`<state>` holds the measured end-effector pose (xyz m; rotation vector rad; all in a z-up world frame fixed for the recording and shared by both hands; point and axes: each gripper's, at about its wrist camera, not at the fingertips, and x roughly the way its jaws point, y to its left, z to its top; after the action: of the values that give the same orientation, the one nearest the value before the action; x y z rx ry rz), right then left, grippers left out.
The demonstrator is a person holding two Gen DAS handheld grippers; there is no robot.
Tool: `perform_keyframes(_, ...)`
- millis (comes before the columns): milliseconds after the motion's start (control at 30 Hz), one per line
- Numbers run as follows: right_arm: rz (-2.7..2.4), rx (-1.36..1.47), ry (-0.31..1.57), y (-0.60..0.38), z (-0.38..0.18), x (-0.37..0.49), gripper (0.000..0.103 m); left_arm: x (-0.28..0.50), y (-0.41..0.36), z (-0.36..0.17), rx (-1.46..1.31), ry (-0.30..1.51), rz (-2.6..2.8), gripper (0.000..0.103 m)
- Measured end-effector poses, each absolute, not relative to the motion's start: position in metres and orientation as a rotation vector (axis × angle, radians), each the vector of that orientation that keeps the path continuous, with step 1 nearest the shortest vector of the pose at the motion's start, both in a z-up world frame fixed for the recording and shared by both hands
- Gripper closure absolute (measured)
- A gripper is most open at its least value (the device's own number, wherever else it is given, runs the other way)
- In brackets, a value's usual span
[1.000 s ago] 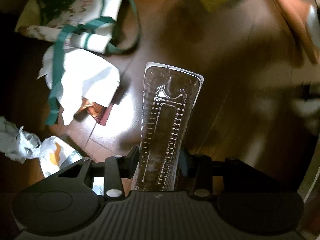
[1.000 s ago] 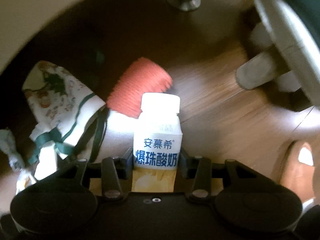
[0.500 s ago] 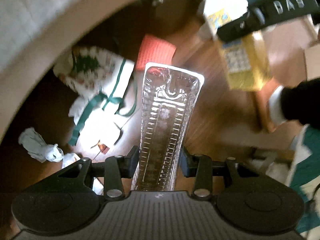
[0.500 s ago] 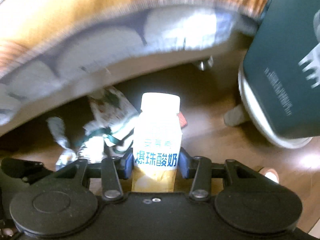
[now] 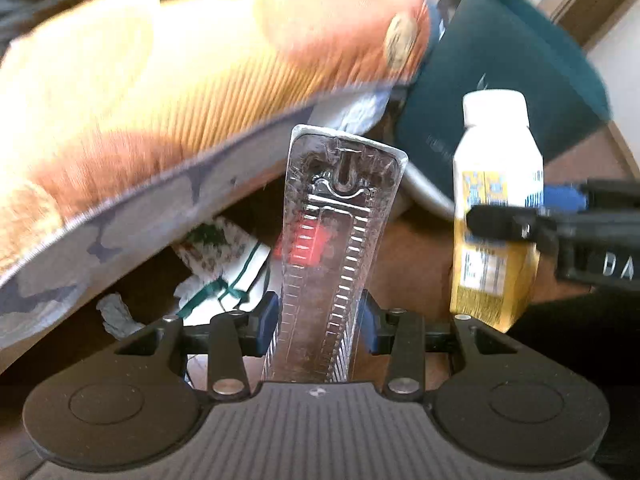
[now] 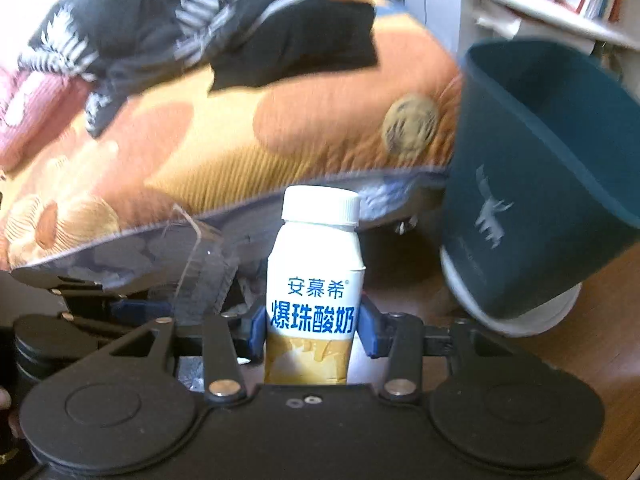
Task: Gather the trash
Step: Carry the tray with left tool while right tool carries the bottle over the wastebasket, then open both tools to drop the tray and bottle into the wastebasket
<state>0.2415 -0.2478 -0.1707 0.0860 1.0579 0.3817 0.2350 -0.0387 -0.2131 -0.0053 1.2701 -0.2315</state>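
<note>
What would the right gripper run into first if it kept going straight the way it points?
Probably the edge of the orange patterned cushion, which sits just past the cap of the yogurt drink bottle that the right gripper holds; depth is unclear.

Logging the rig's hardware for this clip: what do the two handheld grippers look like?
Both look alike: black plastic bodies with two round discs at the base, a ribbed plate between them, silver screws, and blue pads on black fingers. The left gripper shows this head-on; the right gripper also carries white lettering, "DA" readable, on its side in the left view.
</note>
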Motion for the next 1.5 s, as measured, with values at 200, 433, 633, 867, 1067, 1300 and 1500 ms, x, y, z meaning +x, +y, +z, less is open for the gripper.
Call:
perform_keyframes(200,0.364,0.111,0.956,-0.290,-0.125,0.233,0.060,0.240,-0.077,-0.147,-0.025,1.167,-0.213,0.062)
perform_keyframes(433,0.320,0.145,0.828,-0.344,-0.084,0.242,0.060,0.268,-0.135,-0.083,-0.008,1.054,-0.230,0.062)
perform_keyframes(633,0.265,0.164,0.745,-0.390,-0.065,0.264,0.060,0.306,-0.181,-0.051,-0.051,1.022,-0.276,0.062)
perform_keyframes(867,0.206,0.206,0.755,-0.428,-0.073,0.302,0.060,0.348,-0.229,-0.045,-0.070,1.023,-0.297,0.062)
perform_keyframes(1067,0.161,0.208,0.800,-0.449,-0.096,0.335,0.060,0.385,-0.264,-0.059,-0.036,1.041,-0.295,0.062)
perform_keyframes(1300,0.135,0.172,0.850,-0.459,-0.128,0.361,0.060,0.426,-0.293,-0.095,0.016,1.097,-0.289,0.062)
perform_keyframes(1500,0.131,0.158,0.909,-0.460,-0.159,0.380,0.060,0.454,-0.311,-0.134,0.054,1.149,-0.296,0.062)
